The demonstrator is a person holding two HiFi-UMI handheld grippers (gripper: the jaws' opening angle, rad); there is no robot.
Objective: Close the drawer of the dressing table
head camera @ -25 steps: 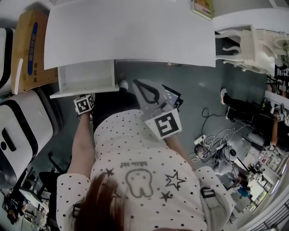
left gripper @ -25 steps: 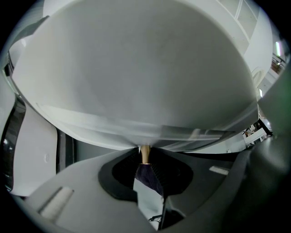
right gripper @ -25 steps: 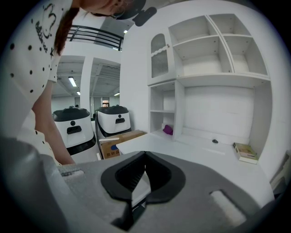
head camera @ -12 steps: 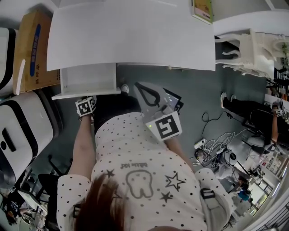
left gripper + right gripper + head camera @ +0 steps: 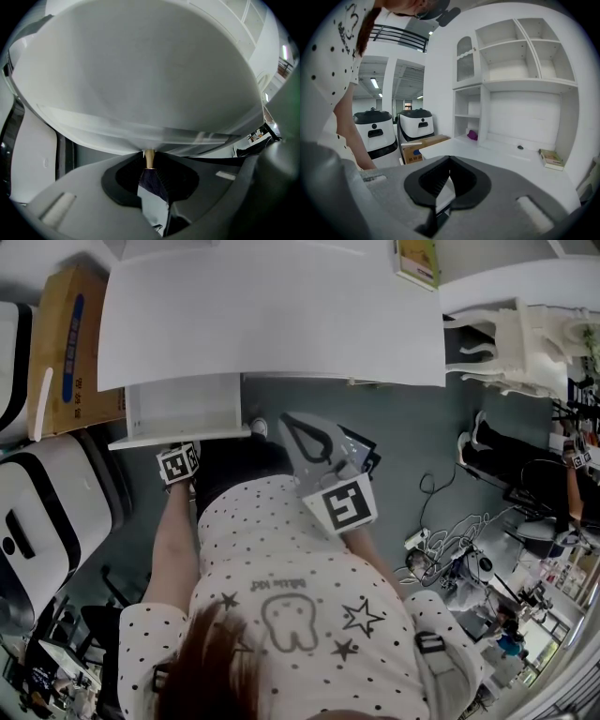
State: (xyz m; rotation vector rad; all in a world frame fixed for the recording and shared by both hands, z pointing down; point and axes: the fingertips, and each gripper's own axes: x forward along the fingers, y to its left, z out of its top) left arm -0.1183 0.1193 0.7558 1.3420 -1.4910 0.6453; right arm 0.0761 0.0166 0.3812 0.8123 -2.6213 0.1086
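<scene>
Now: left gripper [image 5: 150,165] hangs steeply nose-down at the front of the open drawer [image 5: 178,437]. Its jaws are narrowed onto the small brass knob [image 5: 149,157], with the stem pinched right at the tips. Judged reason: a grip on the knob gives a straight line of push, so the drawer front should go in square rather than skew. Right gripper [image 5: 448,161] is held up and to the right of the drawer, tips together with nothing between them. It looks parked, out of the way and not needed for this step.

Drawer position: pulled well out from under the left end of the dressing table top [image 5: 272,315], front panel just ahead of the person's torso. Interior looks bare, so nothing stands up to catch the tabletop's front edge.

Clearances: travel is inward, away from the body, and that path looks free. Cardboard box [image 5: 61,343] stands just beside the drawer's left side, apart from it as far as I can tell. White machine with black trim [image 5: 47,512] lies close to the left arm. Farther off are a book [image 5: 419,254] on the tabletop's far right corner and a white chair [image 5: 511,338] to the right, both well apart from the drawer.
</scene>
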